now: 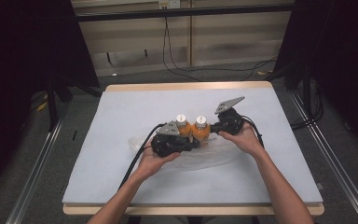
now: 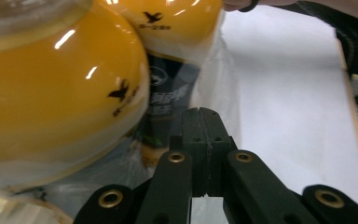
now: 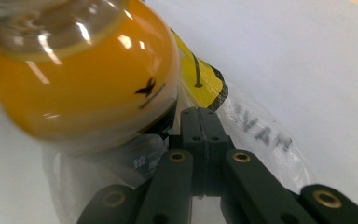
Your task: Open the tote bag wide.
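Observation:
Two orange bottles with white caps stand side by side mid-table, the left bottle (image 1: 181, 127) touching the right bottle (image 1: 200, 130). They stand in a clear plastic bag (image 1: 209, 156) that lies crumpled on the white mat. My left gripper (image 1: 192, 143) lies low just in front of the bottles, and my right gripper (image 1: 212, 131) sits against their right side. In the left gripper view, my left gripper (image 2: 205, 114) has its jaws pressed together beside the near bottle (image 2: 60, 93). In the right gripper view, my right gripper (image 3: 200, 114) is also shut, under a bottle (image 3: 84, 79) and over the bag film (image 3: 261, 135).
The white mat (image 1: 121, 112) covers a wooden table. Black cables trail from both grippers toward the front edge. Dark stands and floor cables lie beyond the table's far edge.

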A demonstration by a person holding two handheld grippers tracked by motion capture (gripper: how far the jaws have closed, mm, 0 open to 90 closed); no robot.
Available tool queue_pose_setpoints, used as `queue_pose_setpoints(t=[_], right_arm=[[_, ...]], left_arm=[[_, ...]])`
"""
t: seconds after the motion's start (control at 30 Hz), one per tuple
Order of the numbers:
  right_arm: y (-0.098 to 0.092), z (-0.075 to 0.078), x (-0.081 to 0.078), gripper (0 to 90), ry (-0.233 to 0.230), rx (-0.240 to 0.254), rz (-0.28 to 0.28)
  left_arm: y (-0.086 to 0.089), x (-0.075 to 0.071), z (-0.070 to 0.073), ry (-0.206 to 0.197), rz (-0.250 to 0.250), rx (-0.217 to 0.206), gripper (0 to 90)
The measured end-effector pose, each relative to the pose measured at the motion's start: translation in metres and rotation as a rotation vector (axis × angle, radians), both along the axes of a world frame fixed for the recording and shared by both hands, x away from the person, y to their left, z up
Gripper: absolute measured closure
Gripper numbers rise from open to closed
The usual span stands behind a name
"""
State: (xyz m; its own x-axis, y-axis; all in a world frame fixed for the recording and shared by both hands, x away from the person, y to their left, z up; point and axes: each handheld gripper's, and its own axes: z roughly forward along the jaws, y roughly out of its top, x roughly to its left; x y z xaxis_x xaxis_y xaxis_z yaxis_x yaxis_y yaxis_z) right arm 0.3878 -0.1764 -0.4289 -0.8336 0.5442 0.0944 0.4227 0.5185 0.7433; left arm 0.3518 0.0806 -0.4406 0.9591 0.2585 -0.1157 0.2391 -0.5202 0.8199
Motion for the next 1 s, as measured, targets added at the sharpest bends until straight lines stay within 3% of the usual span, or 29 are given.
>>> queue_pose_setpoints(t=[0.07,0.13,0.3,0.4,0.43,0.63,0.7,0.8,0.87,0.9,0.93,1.0], right_arm=[[0.002,-0.004,0.004,90.0,0.019,-0.001,0.003],[0.004,-0.007,0.007,90.0,0.034,0.005,0.004],[0.007,-0.018,0.013,90.0,0.071,-0.006,0.011],[0.009,-0.024,0.015,90.0,0.089,-0.012,0.011],[0.009,-0.026,0.016,90.0,0.094,-0.008,0.007],[0.013,-0.038,0.020,90.0,0.134,-0.027,-0.003],[0.014,-0.040,0.021,90.0,0.144,-0.025,-0.007],[0.014,-0.045,0.023,90.0,0.169,-0.043,-0.014],[0.016,-0.049,0.025,90.0,0.168,-0.065,-0.009],[0.016,-0.050,0.025,90.0,0.165,-0.061,-0.013],[0.017,-0.050,0.026,90.0,0.166,-0.061,-0.015],[0.017,-0.050,0.026,90.0,0.166,-0.063,-0.013]], left_arm=[[-0.002,-0.001,-0.002,-0.005,0.007,-0.011,90.0],[-0.004,-0.001,-0.005,-0.023,0.012,0.004,90.0],[-0.007,-0.002,-0.015,-0.025,0.009,0.055,89.8],[-0.007,0.001,-0.017,-0.022,0.025,0.063,88.9],[-0.007,0.001,-0.019,-0.016,0.026,0.048,89.0],[-0.010,-0.003,-0.029,-0.019,0.019,0.077,89.4],[-0.012,-0.005,-0.029,-0.022,0.005,0.112,89.6],[-0.013,-0.008,-0.032,-0.025,0.004,0.104,89.8],[-0.013,-0.009,-0.033,-0.027,-0.005,0.122,89.8],[-0.013,-0.011,-0.033,-0.022,-0.006,0.145,89.9],[-0.014,-0.012,-0.035,-0.026,-0.010,0.131,90.0],[-0.015,-0.013,-0.037,-0.025,-0.022,0.161,90.0]])
